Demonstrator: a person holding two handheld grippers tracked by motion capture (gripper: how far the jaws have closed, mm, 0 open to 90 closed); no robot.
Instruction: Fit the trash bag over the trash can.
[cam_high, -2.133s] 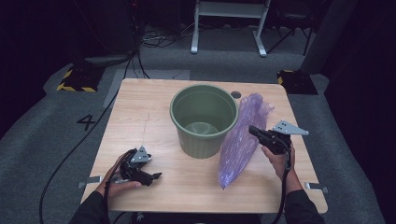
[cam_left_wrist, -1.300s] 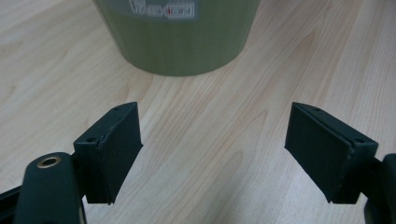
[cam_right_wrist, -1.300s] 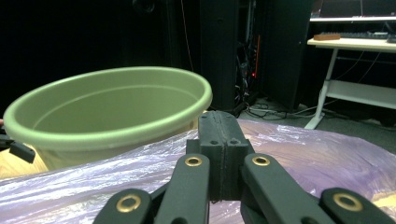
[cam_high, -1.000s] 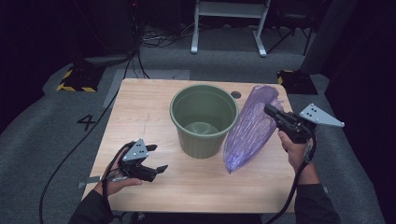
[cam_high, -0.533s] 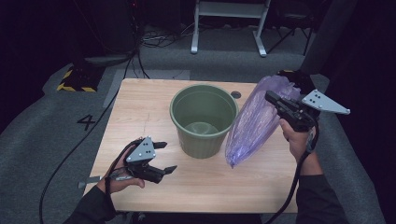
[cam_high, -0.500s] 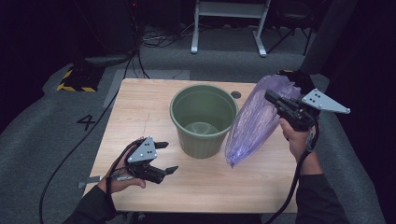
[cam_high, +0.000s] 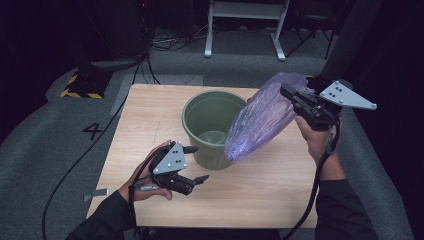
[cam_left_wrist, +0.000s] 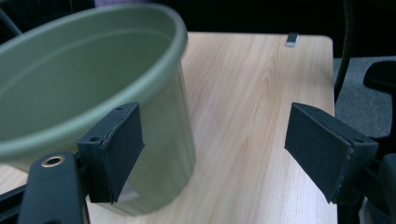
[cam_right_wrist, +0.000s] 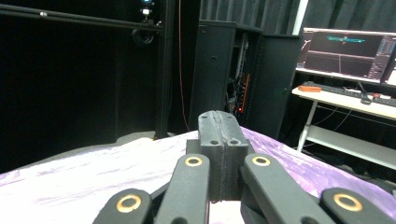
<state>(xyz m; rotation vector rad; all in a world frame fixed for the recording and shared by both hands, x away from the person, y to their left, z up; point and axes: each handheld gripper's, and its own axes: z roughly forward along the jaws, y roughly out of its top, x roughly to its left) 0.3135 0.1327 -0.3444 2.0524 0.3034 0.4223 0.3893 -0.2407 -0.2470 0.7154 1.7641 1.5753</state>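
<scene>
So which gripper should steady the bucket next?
Left, probably. The left gripper is open and empty beside the bucket; the right gripper is shut on the bag, held up above the table.

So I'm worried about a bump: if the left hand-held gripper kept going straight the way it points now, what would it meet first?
Probably the green bucket. In the left gripper view the open left hand-held gripper has one jaw in line with the bucket's wall, the other over bare table. How near the wall is, depth leaves unclear.
</scene>
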